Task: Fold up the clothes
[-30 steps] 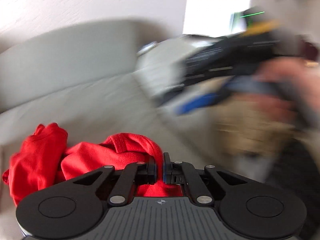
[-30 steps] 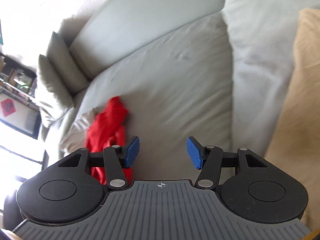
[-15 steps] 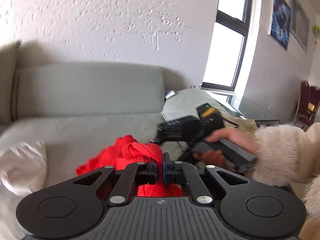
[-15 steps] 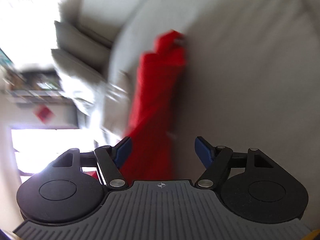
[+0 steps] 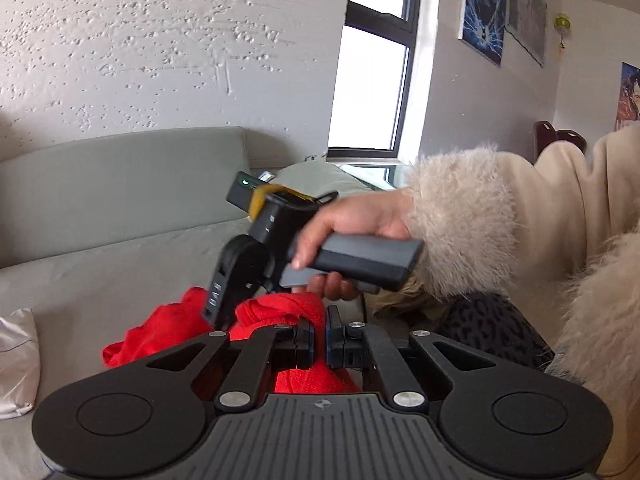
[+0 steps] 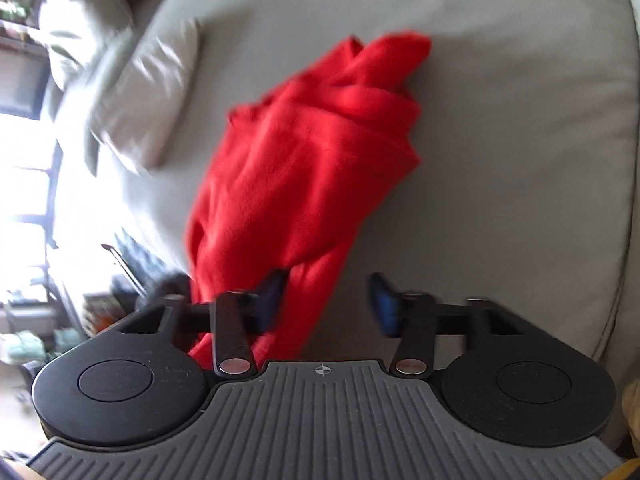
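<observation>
A crumpled red fleece garment (image 6: 316, 152) lay bunched on the seat of a pale grey-green fabric sofa (image 6: 500, 128), soft and nappy in texture, gathered into thick folds with one twisted end pointing toward the sofa's back edge. The left tool (image 5: 319, 338) was closed narrowly on a fold of that red cloth, its black fingers nearly meeting with the fabric pinched between them, and the garment rose from the seat to that grip. Beyond it, a bare hand (image 5: 352, 232) coming out of a shaggy cream faux-fur sleeve (image 5: 464, 220) gripped the grey handle of the right tool (image 6: 328, 300), whose blue-padded fingers stood wide apart; the left pad touched or overlapped the hanging red cloth, though blur made real contact hard to judge, and nothing was clamped between them. A small silvery satin cushion (image 5: 16, 364) sat at the sofa's left end. Behind the sofa stood a rough, stippled white plaster wall (image 5: 160, 48), then a dark-framed window (image 5: 372, 80) and framed posters (image 5: 482, 12) to the right.
</observation>
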The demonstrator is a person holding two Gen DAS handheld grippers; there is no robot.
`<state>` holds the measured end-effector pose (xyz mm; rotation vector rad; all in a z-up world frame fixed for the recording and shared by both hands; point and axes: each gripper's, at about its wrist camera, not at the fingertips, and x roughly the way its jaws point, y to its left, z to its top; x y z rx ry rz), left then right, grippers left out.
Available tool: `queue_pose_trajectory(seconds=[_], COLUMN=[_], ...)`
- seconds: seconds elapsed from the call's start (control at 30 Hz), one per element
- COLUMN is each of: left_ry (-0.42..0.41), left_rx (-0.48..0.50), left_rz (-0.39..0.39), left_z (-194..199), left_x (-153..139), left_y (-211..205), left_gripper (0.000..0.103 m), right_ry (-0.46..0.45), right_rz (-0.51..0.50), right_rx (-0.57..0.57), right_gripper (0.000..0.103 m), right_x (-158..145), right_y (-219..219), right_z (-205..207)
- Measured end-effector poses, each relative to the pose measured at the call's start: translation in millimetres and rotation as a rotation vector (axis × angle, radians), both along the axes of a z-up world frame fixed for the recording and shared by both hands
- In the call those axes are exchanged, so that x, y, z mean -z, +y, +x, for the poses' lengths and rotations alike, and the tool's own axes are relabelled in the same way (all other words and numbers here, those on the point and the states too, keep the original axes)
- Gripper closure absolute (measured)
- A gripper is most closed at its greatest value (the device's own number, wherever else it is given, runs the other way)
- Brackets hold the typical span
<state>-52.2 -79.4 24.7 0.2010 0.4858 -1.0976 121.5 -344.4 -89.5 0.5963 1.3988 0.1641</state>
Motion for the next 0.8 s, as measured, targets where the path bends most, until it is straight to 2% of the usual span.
queue_pose_trajectory(seconds=[0.03,0.1,0.2,0.23,0.3,0.37,0.4,0.43,0.47,0.5,0.53,0.57,0.6,0.63,0.67,0.7,0.8], left_ry=[-0.003,-0.028,-0.192,-0.26,-0.42,-0.603,-0.68,-0.697,-0.661,-0.626,-0.59,-0.555,-0.519,-0.483,-0.447,-0.411,-0.303], left_rx=[0.001,-0.025,-0.226,-0.29,-0.39,-0.43,-0.433,-0.426,-0.41,-0.394,-0.377,-0.361,-0.345,-0.328,-0.312,-0.295,-0.245], left_rz=[0.002,0.022,0.088,0.074,-0.009,-0.131,-0.187,-0.198,-0.168,-0.139,-0.109,-0.08,-0.05,-0.021,0.008,0.037,0.124], left_z=[0,4,49,68,102,115,117,117,116,114,113,111,109,108,106,104,100], left_x=[0,-1,-28,-48,-100,-150,-168,-169,-154,-139,-124,-109,-94,-79,-64,-49,-4], left_y=[1,0,-7,-10,-15,-21,-25,-28,-28,-29,-30,-30,-31,-31,-32,-32,-34], left_gripper=[0.1,0.1,0.1,0.1,0.1,0.099,0.099,0.099,0.098,0.098,0.098,0.098,0.098,0.098,0.099,0.099,0.1], right_ry=[-0.044,-0.158,-0.37,-0.461,-0.727,-1.048,-1.18,-1.257,-1.308,-1.301,-1.254,-1.162,-1.037,-0.904,-0.767,-0.642,-0.391], right_rz=[0.025,0.053,0.019,0.004,-0.028,-0.067,-0.109,-0.173,-0.242,-0.302,-0.354,-0.375,-0.373,-0.35,-0.312,-0.25,-0.11], right_rx=[0.016,0.092,0.264,0.336,0.456,0.53,0.541,0.539,0.535,0.532,0.531,0.521,0.504,0.498,0.499,0.509,0.509], right_gripper=[0.094,0.095,0.096,0.096,0.096,0.096,0.096,0.096,0.096,0.094,0.091,0.09,0.077,0.057,0.051,0.049,0.049], right_x=[-1,-10,-59,-89,-171,-260,-297,-321,-339,-347,-348,-338,-322,-299,-271,-238,-152], right_y=[1,-1,-14,-23,-37,-42,-40,-34,-27,-23,-20,-22,-28,-35,-44,-53,-68], right_z=[-1,-1,14,18,12,-26,-49,-69,-86,-96,-102,-99,-90,-82,-75,-72,-93])
